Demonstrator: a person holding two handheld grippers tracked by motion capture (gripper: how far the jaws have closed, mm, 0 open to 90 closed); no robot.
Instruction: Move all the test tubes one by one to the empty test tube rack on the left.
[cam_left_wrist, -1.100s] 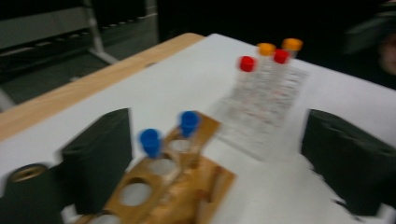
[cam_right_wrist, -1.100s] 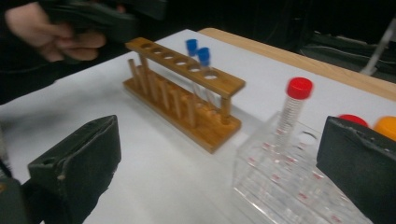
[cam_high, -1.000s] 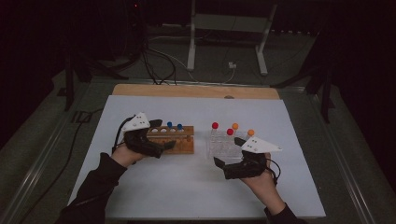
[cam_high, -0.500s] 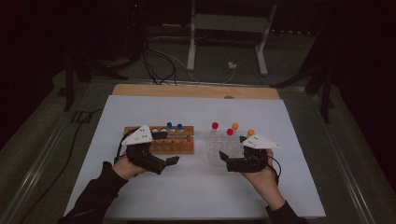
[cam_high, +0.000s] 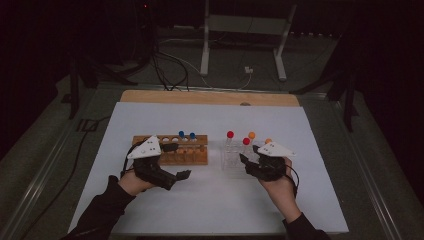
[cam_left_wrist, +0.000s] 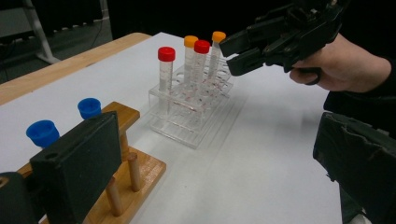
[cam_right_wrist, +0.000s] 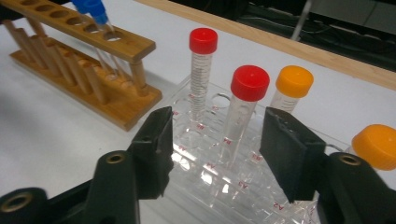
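Scene: a person at a white table works two hand-held grippers between a wooden rack (cam_high: 172, 150) and a clear rack (cam_high: 235, 159)
Right gripper (cam_right_wrist: 215, 140): jaws half-closed and just closing, pads either side of the near red-capped tube (cam_right_wrist: 245, 109), not yet touching it
Tube's place: upright in the clear rack, front row, beside the taller red-capped tube (cam_right_wrist: 201, 70) and ahead of an orange-capped tube (cam_right_wrist: 290, 91)
Left gripper (cam_high: 175, 176): jaws wide apart, holding nothing, just in front of the wooden rack
Doing it well: probably centre the pads below the cap, close squarely, then lift straight up so the clear rack stays put
Risk: a skewed grip could tip neighbouring tubes
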